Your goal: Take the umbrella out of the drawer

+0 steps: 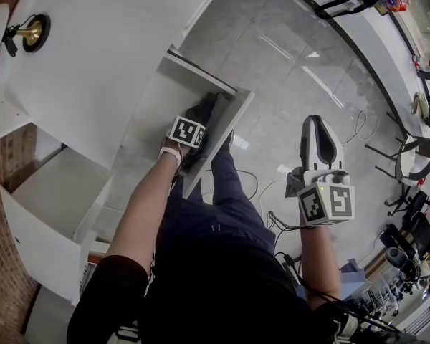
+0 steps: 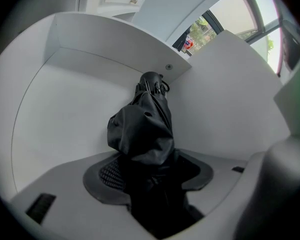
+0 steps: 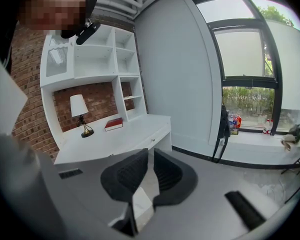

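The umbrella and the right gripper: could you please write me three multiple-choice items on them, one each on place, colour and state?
1. Where is the umbrella?
A. on a shelf
B. in the open drawer
C. on the floor

2. What colour is the umbrella?
A. red
B. black
C. white

3. In what state is the right gripper?
A. shut on the umbrella
B. wide open
C. shut and empty

Answers:
1. B: the left gripper view shows it standing against the drawer's white walls.
2. B: its folded fabric is black all over.
3. C: the right gripper view shows its jaws almost together with nothing between them.
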A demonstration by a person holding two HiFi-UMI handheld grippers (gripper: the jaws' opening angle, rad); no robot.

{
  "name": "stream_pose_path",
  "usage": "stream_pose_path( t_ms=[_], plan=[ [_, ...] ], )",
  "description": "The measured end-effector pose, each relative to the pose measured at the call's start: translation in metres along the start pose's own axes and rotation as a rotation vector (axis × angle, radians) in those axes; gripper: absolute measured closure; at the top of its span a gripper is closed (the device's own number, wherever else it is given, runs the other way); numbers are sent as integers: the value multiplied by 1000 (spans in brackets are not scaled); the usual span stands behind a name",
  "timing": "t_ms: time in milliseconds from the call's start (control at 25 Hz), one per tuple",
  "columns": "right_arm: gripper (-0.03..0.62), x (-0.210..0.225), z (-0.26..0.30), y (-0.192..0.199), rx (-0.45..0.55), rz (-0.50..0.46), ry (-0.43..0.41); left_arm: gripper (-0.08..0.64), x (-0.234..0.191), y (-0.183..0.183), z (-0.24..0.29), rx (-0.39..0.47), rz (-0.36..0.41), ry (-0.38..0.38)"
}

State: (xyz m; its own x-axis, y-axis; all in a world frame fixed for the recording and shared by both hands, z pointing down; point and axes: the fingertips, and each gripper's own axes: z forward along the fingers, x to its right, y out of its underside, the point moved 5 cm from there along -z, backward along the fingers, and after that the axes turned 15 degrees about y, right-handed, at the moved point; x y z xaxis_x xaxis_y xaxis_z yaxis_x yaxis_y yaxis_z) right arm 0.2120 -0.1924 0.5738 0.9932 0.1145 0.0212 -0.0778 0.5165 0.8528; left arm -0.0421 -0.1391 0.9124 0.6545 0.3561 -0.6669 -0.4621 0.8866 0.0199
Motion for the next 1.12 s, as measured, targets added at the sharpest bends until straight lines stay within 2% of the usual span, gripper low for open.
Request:
stream_pose_path(
  t_ms=[200, 400, 520, 640, 720, 920, 1120],
  plan=[
    [558, -8, -6, -2, 3, -14, -12, 299, 4, 0, -13, 67, 27, -41],
    [560, -19, -17, -9, 17, -20, -33, 299, 10, 1, -40, 204, 72, -69],
    [560, -30, -25, -18, 40, -11, -61, 301, 21, 0, -63, 325, 138, -55],
    [563, -35, -37, -21, 78, 6, -82, 302, 51, -8, -105, 523, 225, -3],
    [564, -38, -42, -21, 88, 11, -93, 302, 72, -14, -134, 626, 267, 0],
    [565, -54, -53, -26, 103, 8, -131, 302, 100, -21, -193, 732, 364, -105],
    [566, -62, -68, -40, 149, 9, -162, 302, 128, -8, -256, 854, 365, -103]
  ],
)
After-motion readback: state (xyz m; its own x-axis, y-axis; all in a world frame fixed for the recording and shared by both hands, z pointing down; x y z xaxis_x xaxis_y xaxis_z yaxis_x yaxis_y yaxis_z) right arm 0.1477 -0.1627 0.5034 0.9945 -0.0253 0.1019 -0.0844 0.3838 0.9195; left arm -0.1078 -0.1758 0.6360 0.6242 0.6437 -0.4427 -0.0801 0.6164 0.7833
